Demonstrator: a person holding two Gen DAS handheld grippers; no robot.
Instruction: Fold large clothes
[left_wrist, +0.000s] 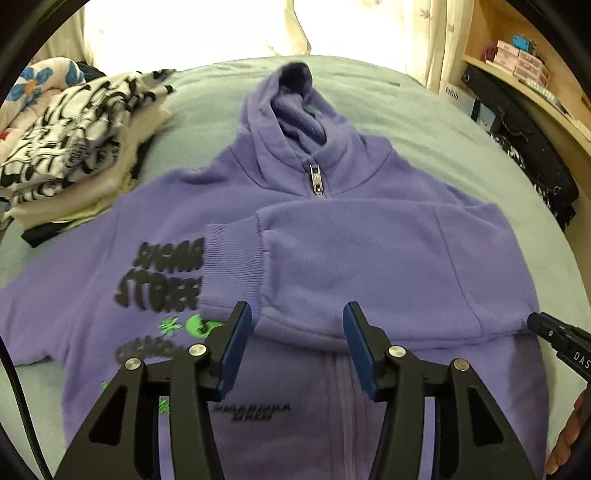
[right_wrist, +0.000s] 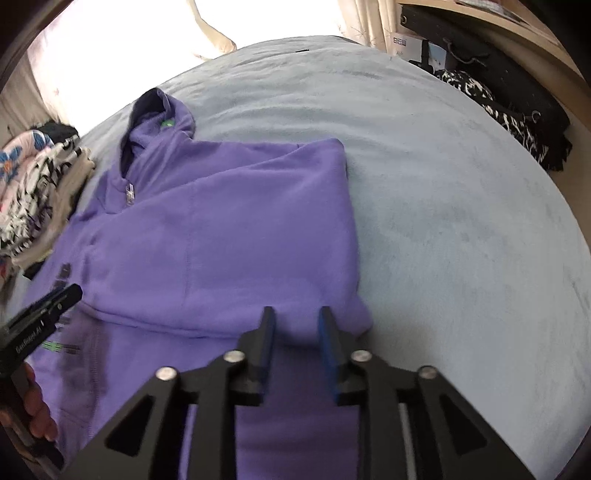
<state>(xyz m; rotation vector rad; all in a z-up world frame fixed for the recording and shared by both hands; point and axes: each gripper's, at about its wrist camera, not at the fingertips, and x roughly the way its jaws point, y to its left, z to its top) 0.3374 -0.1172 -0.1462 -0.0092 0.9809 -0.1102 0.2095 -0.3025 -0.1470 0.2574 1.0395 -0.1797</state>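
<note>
Purple hoodie (left_wrist: 332, 258) lying on bed (right_wrist: 461, 221), one sleeve folded across chest. Left tool (left_wrist: 297, 332) and right tool (right_wrist: 297, 332) hovering parted, gripping nothing. Remaining: other sleeve, body fold.

You are working in a bedroom of a home. The broad soft surface filling both views is a bed (left_wrist: 424, 122) under a pale blue-green fleecy cover. At the upper left of the frame, a stack of folded clothes (left_wrist: 77, 147) sits on it, patterned black and white on top, with a floral quilt (left_wrist: 37, 85) behind it. Across the top, pale curtains (left_wrist: 436, 37) hang before a bright window. At the upper right, a wooden shelf (left_wrist: 546, 107) carries small pink boxes (left_wrist: 524, 62), and a black bag (left_wrist: 532, 147) with a black-and-white cloth lies below it, beside the bed.
</note>
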